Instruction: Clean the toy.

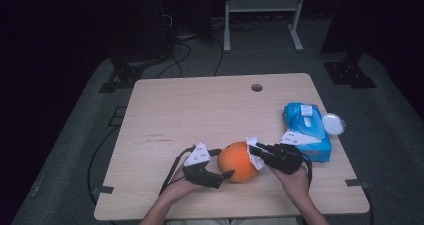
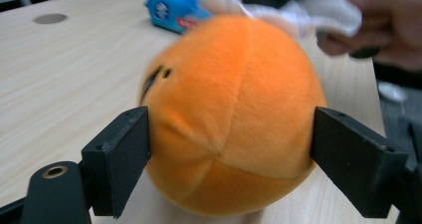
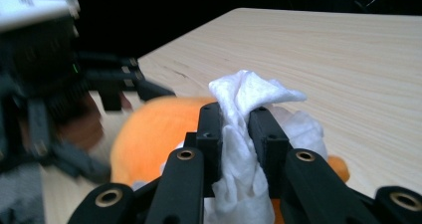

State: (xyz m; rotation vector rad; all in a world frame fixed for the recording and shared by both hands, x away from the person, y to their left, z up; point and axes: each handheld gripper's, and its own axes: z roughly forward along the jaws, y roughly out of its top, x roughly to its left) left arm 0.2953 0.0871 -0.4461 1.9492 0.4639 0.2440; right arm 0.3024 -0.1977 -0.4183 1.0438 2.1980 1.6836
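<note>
An orange plush ball (image 1: 239, 161) lies near the front edge of the wooden table (image 1: 200, 110). My left gripper (image 1: 226, 164) comes at it from the left with one black jaw on each side. In the left gripper view both pads (image 2: 124, 154) touch the flanks of the ball (image 2: 229, 114). My right gripper (image 1: 252, 148) reaches in from the right, shut on a crumpled white wipe (image 1: 255, 154). The wipe (image 3: 249, 92) sticks up between its jaws and lies against the ball (image 3: 149, 129) at its upper right.
A blue pack of wipes (image 1: 307, 132) lies at the right of the table, with its round white lid (image 1: 333, 123) flipped open at the edge. A cable hole (image 1: 257, 87) sits at the far side. Dark floor, cables and a metal stand surround the table.
</note>
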